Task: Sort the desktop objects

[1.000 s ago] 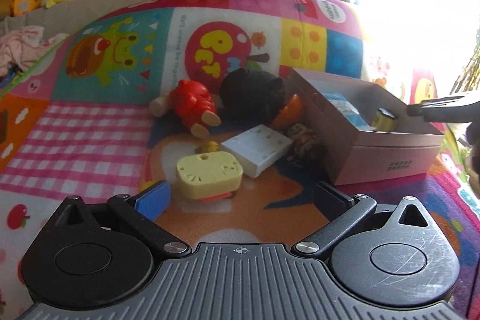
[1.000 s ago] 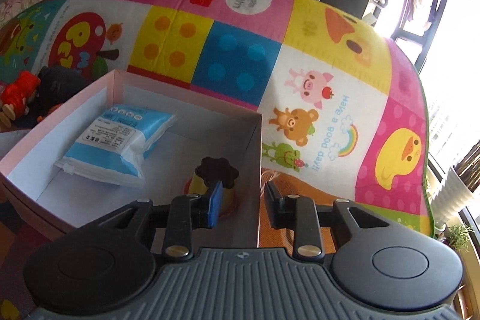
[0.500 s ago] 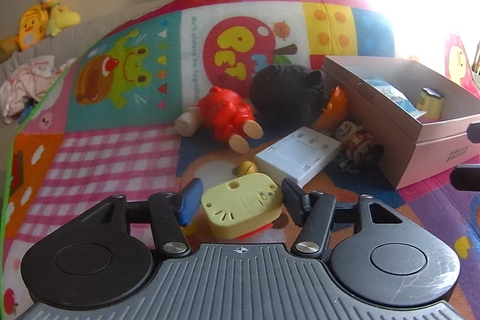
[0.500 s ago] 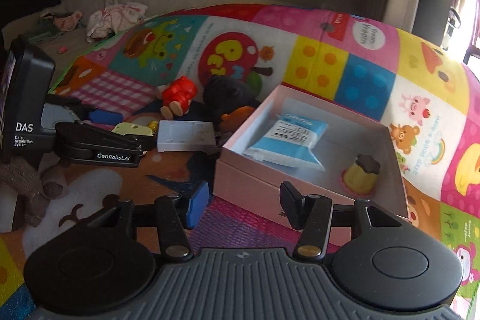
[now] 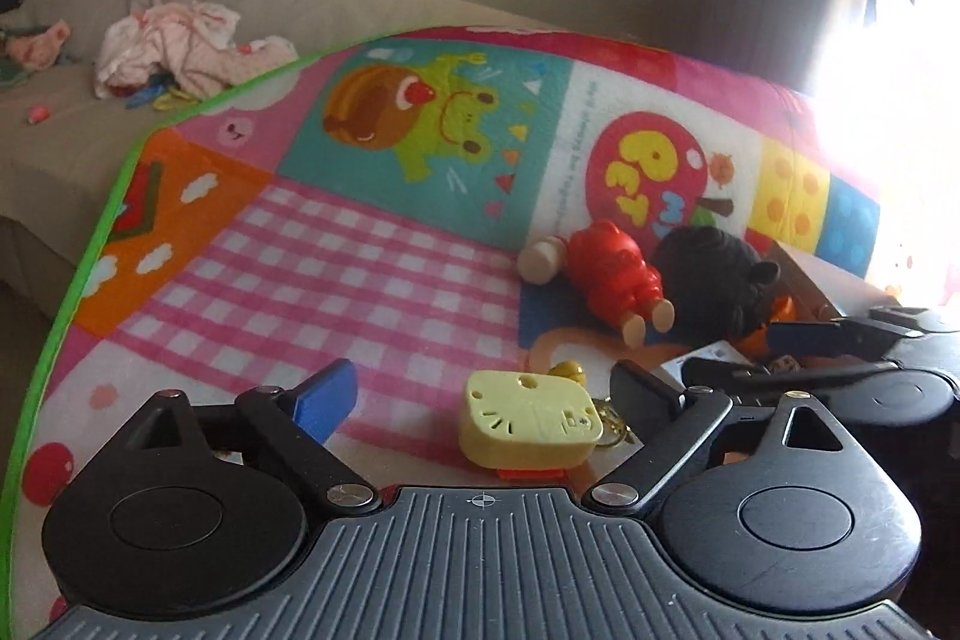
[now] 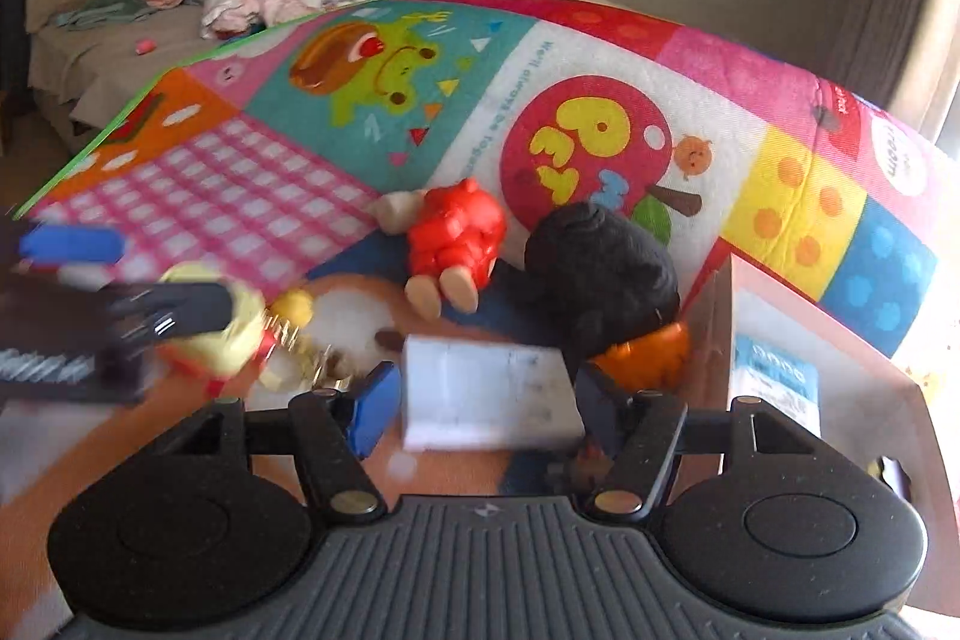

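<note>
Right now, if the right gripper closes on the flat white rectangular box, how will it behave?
The flat white rectangular box looks rigid, so it probably will not buckle. Lying flat with straight edges, it should slide, not roll. Its smooth faces may slip between the right gripper pads.

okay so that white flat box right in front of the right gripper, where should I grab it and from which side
Grip the white box across its two short ends, coming in low from its near long edge. It lies flat on the mat, and the right gripper already has one finger beside each end, jaws open and just widened.
</note>
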A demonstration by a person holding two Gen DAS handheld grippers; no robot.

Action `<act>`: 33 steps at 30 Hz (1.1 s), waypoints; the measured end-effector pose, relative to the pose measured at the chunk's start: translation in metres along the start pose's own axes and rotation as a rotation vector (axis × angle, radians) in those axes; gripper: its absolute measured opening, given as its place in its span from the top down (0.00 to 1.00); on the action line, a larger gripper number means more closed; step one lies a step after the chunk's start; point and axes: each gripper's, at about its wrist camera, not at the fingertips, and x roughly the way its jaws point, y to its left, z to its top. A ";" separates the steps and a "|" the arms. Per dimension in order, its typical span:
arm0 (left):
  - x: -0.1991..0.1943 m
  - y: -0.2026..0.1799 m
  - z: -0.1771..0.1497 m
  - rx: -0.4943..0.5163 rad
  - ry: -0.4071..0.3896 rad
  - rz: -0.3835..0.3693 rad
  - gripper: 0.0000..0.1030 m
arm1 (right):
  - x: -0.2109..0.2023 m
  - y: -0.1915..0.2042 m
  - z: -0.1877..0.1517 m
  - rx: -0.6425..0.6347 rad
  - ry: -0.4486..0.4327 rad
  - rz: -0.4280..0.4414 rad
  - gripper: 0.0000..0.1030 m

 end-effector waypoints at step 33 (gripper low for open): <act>-0.020 -0.071 -0.016 0.245 -0.009 -0.210 0.02 | -0.135 -0.080 -0.125 0.227 0.118 -0.084 0.29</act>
